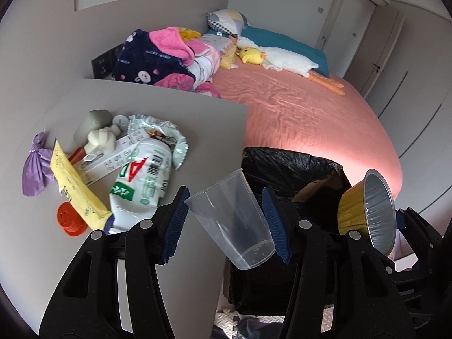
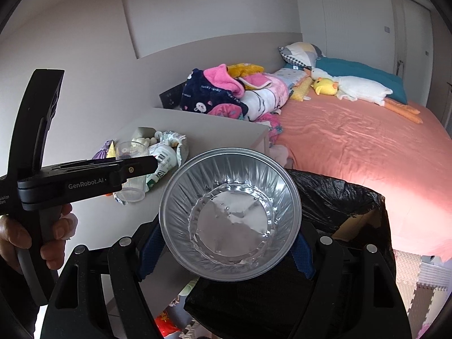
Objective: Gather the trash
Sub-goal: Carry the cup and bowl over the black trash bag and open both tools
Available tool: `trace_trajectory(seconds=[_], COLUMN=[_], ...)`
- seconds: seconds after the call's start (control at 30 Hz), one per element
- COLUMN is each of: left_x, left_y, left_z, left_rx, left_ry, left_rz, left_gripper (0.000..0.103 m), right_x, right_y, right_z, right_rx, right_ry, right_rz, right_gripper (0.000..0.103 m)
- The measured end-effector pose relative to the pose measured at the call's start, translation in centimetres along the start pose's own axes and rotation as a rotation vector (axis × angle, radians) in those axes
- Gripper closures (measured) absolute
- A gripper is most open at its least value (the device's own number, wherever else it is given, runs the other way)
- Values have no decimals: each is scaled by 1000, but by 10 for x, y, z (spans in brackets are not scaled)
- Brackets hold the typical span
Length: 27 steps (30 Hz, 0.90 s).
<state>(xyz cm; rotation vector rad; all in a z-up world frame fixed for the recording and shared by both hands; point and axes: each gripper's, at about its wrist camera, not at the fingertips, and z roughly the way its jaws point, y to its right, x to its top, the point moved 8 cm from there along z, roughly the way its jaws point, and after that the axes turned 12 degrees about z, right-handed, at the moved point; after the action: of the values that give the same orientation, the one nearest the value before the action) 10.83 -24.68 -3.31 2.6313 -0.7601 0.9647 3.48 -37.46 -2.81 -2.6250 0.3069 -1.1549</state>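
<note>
Beside the bin, bench trash waits; left hand-held gripper pinches a clear cup, right hand-held gripper a foil bowl.

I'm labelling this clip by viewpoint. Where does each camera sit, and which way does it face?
Left wrist view: sits on the left gripper, looking down along its jaws, shut on a clear plastic cup, over the grey table towards the bed; only the two grippers show.
Right wrist view: sits on the right gripper, jaws shut on a foil bowl, facing the black-lined bin; a hand holding the left gripper shows at left.
Shared: cup, bowl, bin, table trash, bed.
</note>
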Motion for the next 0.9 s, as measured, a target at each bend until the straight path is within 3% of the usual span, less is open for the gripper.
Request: trace_trajectory(seconds=[0.4, 0.5, 0.57, 0.73, 0.9], left_x=[13, 12, 10, 1, -1], left_y=[48, 59, 70, 88, 94], left_z=[19, 25, 30, 41, 39], left_rx=[-105, -180, -242, -280, -267], left_ry=[-17, -48, -67, -113, -116], left_rz=[84, 65, 71, 82, 107], left_gripper=[48, 7, 6, 6, 6], right_x=[14, 21, 24, 29, 29], right_y=[54, 73, 87, 109, 112], right_z=[-27, -38, -44, -54, -54], right_rx=[-83, -86, -99, -123, -129], right_ry=[66, 89, 90, 119, 124], right_rz=[91, 157, 217, 295, 297], right_gripper=[26, 23, 9, 9, 9])
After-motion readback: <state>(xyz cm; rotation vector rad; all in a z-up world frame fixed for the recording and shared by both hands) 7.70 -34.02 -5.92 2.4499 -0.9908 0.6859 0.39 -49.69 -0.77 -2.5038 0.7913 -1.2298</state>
